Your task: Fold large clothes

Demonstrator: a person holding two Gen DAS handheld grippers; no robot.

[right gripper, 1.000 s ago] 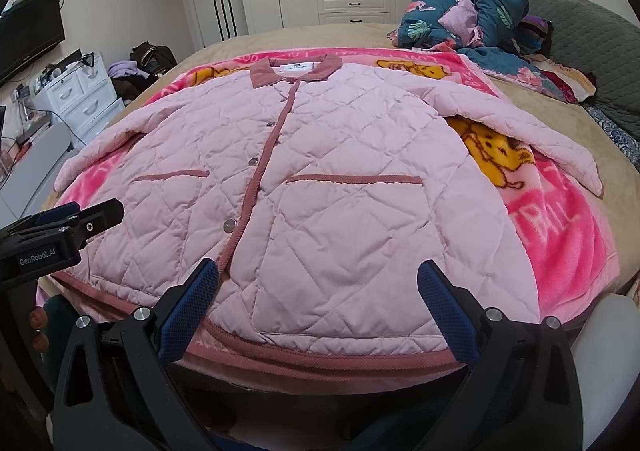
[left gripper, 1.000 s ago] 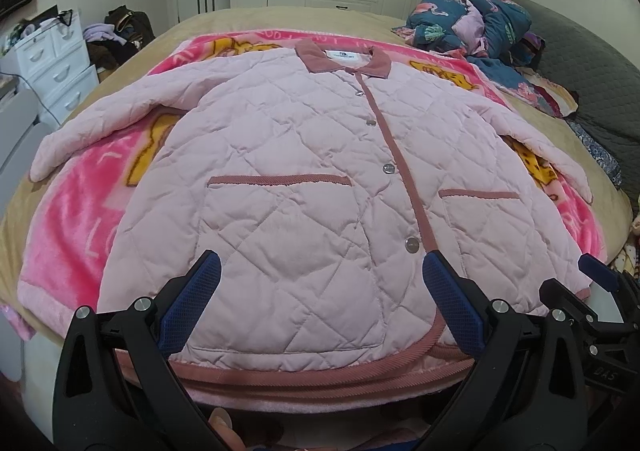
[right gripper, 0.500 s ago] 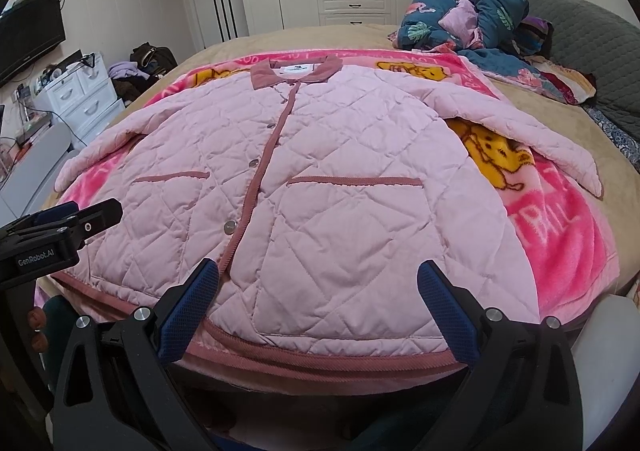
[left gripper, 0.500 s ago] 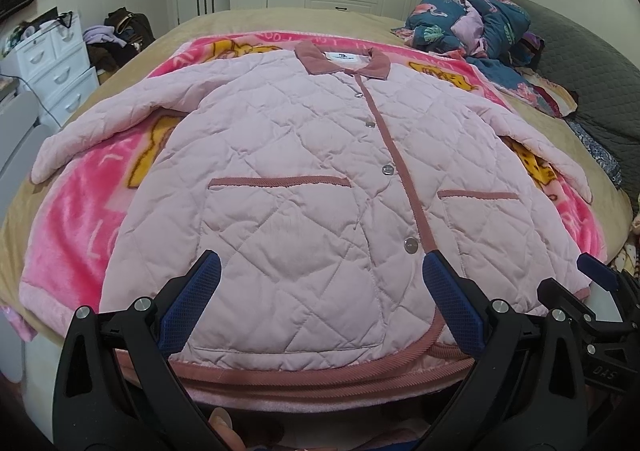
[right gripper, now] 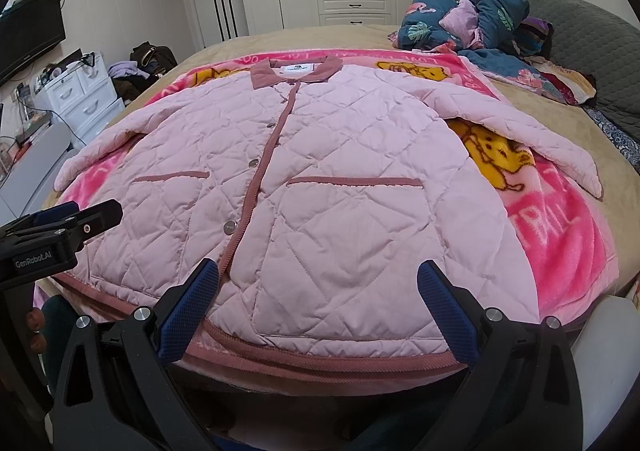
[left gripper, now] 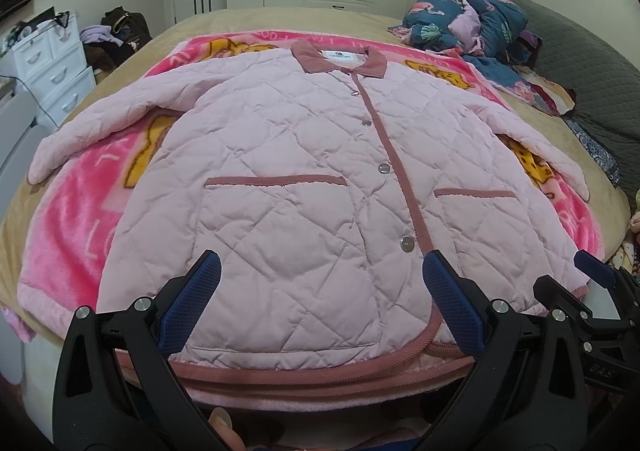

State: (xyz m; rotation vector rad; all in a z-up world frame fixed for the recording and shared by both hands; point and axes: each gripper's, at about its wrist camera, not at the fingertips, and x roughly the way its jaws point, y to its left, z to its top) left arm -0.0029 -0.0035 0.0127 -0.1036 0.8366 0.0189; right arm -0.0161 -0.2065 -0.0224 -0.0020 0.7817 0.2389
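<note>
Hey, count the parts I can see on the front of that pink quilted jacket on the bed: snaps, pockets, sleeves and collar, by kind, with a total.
On the pink quilted jacket:
Silver snap buttons: 4
Pocket openings with dusty-rose trim: 2
Quilted pink sleeves: 2
Dusty-rose collar: 1
Total: 9

The quilted jacket (left gripper: pixel 304 187) is covering the middle of the bed (left gripper: pixel 248 17); bare bedding is lying open at twelve o'clock, a clothes heap (left gripper: pixel 476 23) crowding two o'clock.

Quilted matt cloth jacket (left gripper: pixel 304 187); fleecy blanket (left gripper: pixel 76 227)
</note>
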